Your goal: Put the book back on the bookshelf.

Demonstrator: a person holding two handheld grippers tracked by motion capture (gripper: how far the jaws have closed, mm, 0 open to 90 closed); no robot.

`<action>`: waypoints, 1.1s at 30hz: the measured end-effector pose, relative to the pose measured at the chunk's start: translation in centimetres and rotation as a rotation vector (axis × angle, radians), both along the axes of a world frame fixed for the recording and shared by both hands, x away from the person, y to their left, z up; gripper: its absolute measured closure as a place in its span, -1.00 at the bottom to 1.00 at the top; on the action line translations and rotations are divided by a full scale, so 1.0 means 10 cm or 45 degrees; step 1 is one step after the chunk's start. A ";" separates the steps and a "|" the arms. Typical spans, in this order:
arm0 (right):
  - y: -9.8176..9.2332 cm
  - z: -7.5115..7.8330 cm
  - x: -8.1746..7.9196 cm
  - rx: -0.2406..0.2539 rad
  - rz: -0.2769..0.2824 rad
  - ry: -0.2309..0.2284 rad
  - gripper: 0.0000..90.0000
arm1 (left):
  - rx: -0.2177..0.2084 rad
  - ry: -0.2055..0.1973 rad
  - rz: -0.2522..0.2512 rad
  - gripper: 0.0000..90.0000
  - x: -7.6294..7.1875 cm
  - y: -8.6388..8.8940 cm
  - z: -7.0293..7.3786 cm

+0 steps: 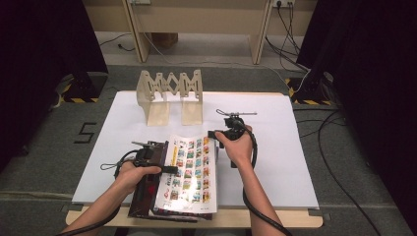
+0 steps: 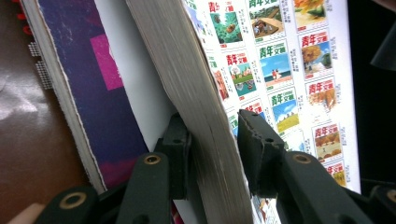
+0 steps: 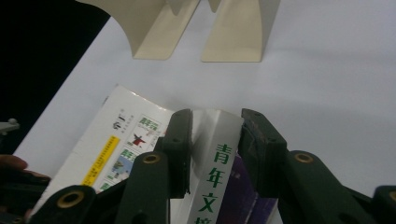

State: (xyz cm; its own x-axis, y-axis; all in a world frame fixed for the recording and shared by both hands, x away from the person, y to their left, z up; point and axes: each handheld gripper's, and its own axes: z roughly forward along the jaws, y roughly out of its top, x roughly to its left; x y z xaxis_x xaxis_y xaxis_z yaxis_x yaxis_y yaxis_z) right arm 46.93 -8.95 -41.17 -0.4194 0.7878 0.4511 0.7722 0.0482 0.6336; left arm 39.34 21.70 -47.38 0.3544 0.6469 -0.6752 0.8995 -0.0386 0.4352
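- Books lie stacked at the near edge of the white worktop (image 1: 295,162); the top one, a thick white magazine (image 1: 189,169) with a grid of small cover pictures, rests on a dark purple book (image 1: 147,184) beneath.
- Its far right corner is raised, and its spine (image 3: 212,177) is seen between the fingers of the right gripper (image 1: 221,133).
- That gripper's fingers (image 3: 180,149) are partly closed around the spine; whether the pads press on it cannot be told.
- The left gripper (image 1: 164,169) is set at the magazine's left side, its fingers (image 2: 177,154) about half open, straddling the thick page block (image 2: 196,116). One pad lies close against the paper, the other stands off, so no firm grip is judged there.
- The magazine is judged fairly heavy and floppy: a glossy, likely slippery cover, and soft pages that may fan or sag if it is lifted by one corner.
- Hold is best taken across the whole thickness near the spine, with the fore-edge supported by the other gripper.
- A beige folding book rack (image 1: 169,96) stands well apart at the far side of the worktop.
- Chinese characters 青年文 are read in green down the spine and repeated in red on each small cover picture. A "5" (image 1: 84,132) is marked on the floor at the left.
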 end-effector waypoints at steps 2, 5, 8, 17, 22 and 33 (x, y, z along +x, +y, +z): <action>0.00 0.00 0.01 0.007 -0.007 0.019 0.46 | 0.002 0.000 0.000 0.44 0.00 0.00 0.00; 0.00 -0.07 0.06 -0.002 -0.028 0.062 0.44 | 0.002 0.005 0.000 0.44 0.00 0.01 0.01; -0.03 -0.15 0.11 0.015 -0.041 0.112 0.44 | -0.004 0.009 0.006 0.45 0.00 0.01 0.00; -0.08 -0.32 0.15 0.084 -0.052 0.205 0.35 | -0.011 0.008 0.010 0.45 -0.01 0.02 -0.01; -0.04 -0.44 0.19 0.183 0.028 0.302 0.36 | -0.023 -0.003 0.021 0.45 -0.02 0.03 -0.02; -0.01 -0.24 0.17 0.159 -0.004 0.275 0.58 | -0.052 0.001 0.030 0.43 -0.03 0.06 -0.04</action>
State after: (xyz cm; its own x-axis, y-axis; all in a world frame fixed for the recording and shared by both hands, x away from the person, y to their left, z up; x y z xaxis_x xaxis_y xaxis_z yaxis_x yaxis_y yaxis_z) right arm 48.59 -9.08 -43.54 -0.3005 0.7213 0.6241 0.8902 -0.0227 0.4549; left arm 39.09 22.27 -47.77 0.3391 0.6271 -0.7013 0.9002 0.0001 0.4354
